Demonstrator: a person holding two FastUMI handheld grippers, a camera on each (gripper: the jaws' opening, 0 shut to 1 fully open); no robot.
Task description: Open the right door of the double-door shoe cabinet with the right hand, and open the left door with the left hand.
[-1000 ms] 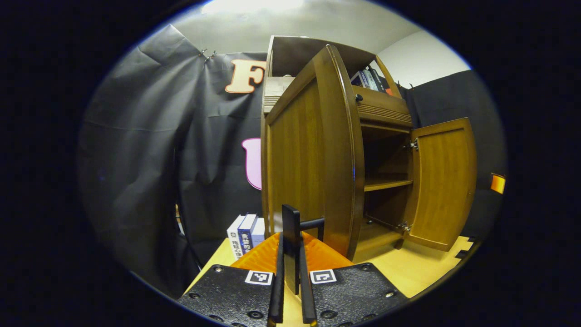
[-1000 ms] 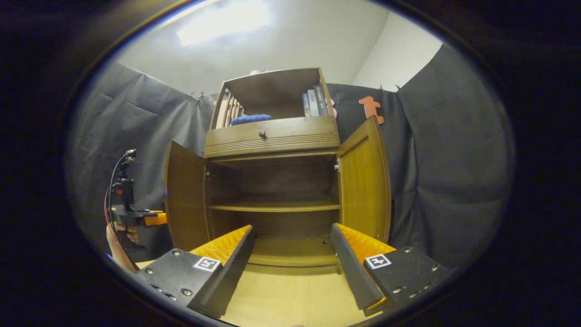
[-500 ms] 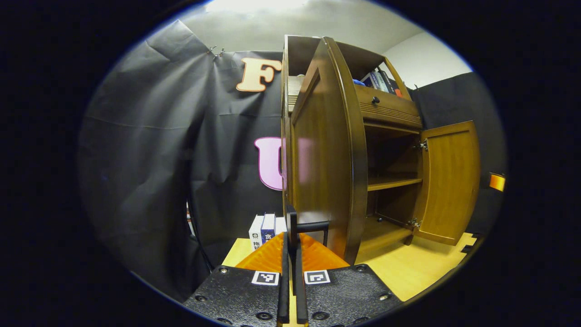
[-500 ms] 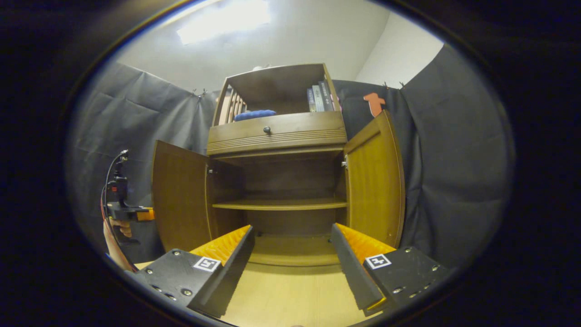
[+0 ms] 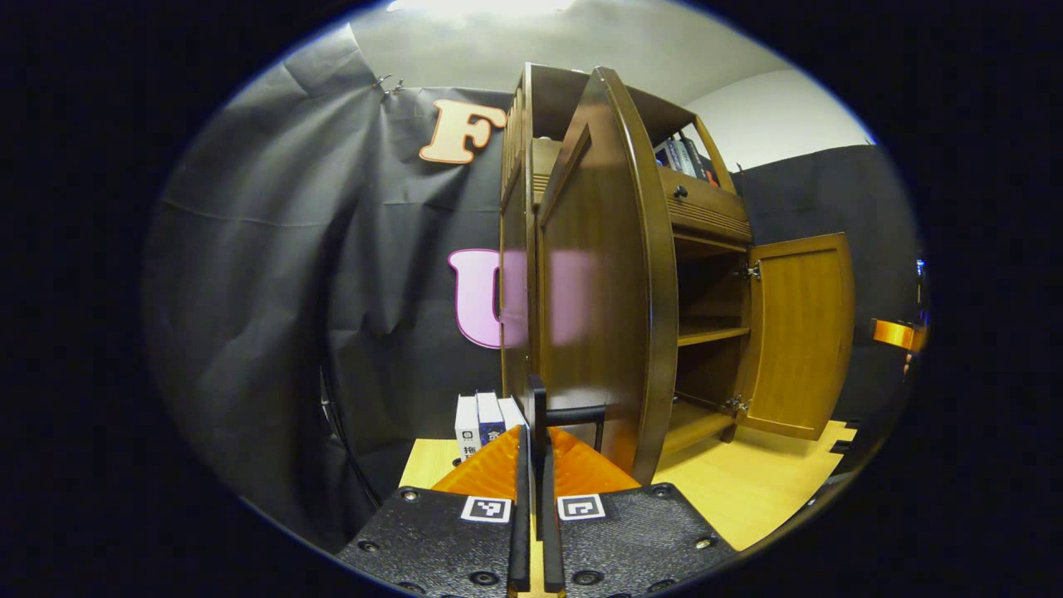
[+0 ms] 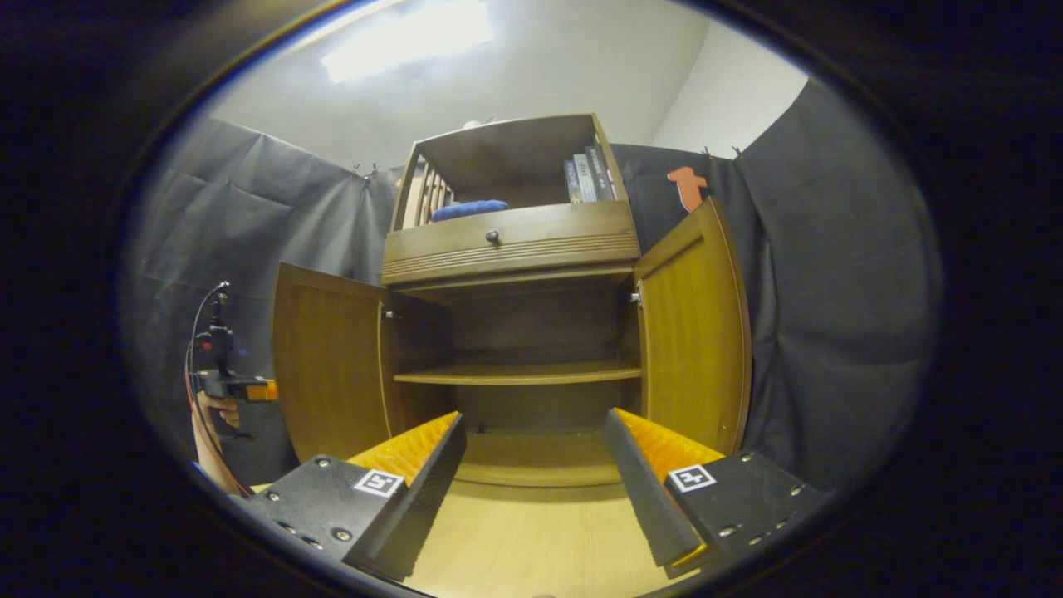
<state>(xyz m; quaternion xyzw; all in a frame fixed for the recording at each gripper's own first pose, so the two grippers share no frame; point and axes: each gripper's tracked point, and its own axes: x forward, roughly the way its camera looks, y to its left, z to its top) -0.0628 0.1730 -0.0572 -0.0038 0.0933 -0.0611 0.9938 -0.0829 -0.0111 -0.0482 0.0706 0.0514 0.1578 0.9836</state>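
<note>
Gripping the dark bar handle (image 5: 563,413) of the left door (image 5: 594,274), the left gripper (image 5: 531,448) has its jaws clamped together on the handle's upright plate, which stands between the two fingers. I judge this hold is what lets the hand swing the door outward on its hinges. The gripper lies low and level, close above the bench (image 5: 747,490), pointing along the door's outer face, so the door is seen almost edge-on.

In the right gripper view, the right gripper (image 6: 531,448) has its jaws wide apart and holds nothing. It hovers low over the bench, in front of the shoe cabinet (image 6: 511,241) and aimed at its middle. Farther off to the left, a hand (image 6: 217,409) holds the other gripper beside the left door.

Both doors stand swung out, the right door (image 6: 693,332) well away from the frame, and the inner shelf (image 6: 519,374) is bare to see. The task looks nearly finished; only letting go of the handle seems left.
</note>
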